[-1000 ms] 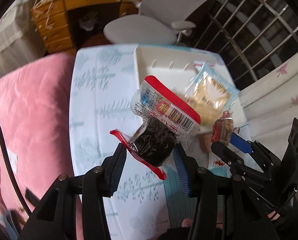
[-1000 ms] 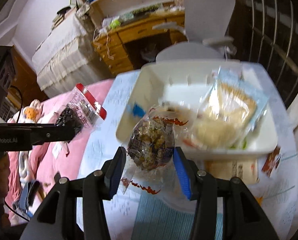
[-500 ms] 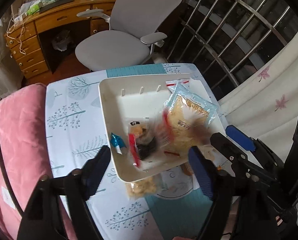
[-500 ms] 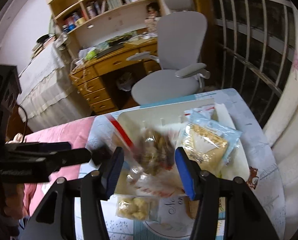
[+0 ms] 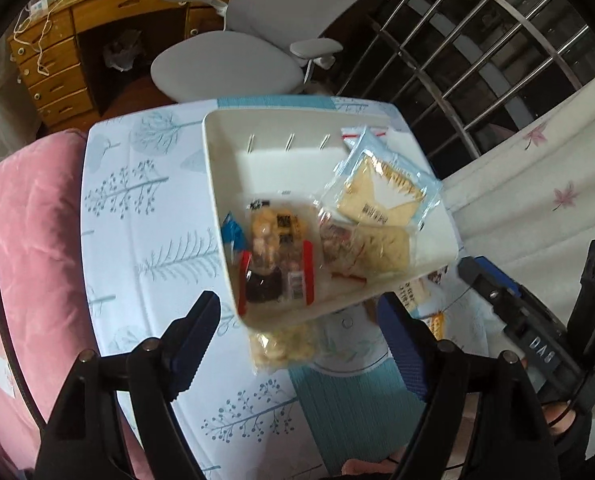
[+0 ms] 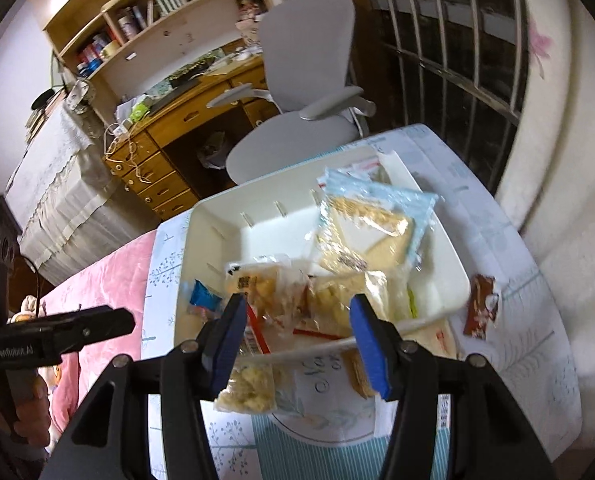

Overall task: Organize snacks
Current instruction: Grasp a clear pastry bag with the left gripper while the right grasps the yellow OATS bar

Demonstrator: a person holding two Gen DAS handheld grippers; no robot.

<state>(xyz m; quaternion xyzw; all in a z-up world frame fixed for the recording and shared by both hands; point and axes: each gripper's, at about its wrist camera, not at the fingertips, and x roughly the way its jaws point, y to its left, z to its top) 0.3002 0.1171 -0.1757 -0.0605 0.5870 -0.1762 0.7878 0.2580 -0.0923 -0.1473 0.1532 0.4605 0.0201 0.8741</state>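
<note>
Several snack packets lie in the white bin [image 5: 429,268] on the tree-print tablecloth [image 5: 145,232] in the left wrist view: a red-edged dark snack packet [image 5: 275,276] at its near corner, a blue-edged cracker packet [image 5: 381,192] farther right. The left gripper [image 5: 297,334] hangs over the near rim, jaws spread, empty. A yellow snack bag [image 5: 281,346] lies outside it.

From the right wrist view, the right gripper [image 6: 297,338] is likewise spread wide and empty over the bin [image 6: 217,232]. A brown wrapper [image 6: 480,306] lies right of it.

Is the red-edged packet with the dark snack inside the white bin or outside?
Inside. The red-edged packet lies in the white bin, near its front wall; both tools are open.
</note>
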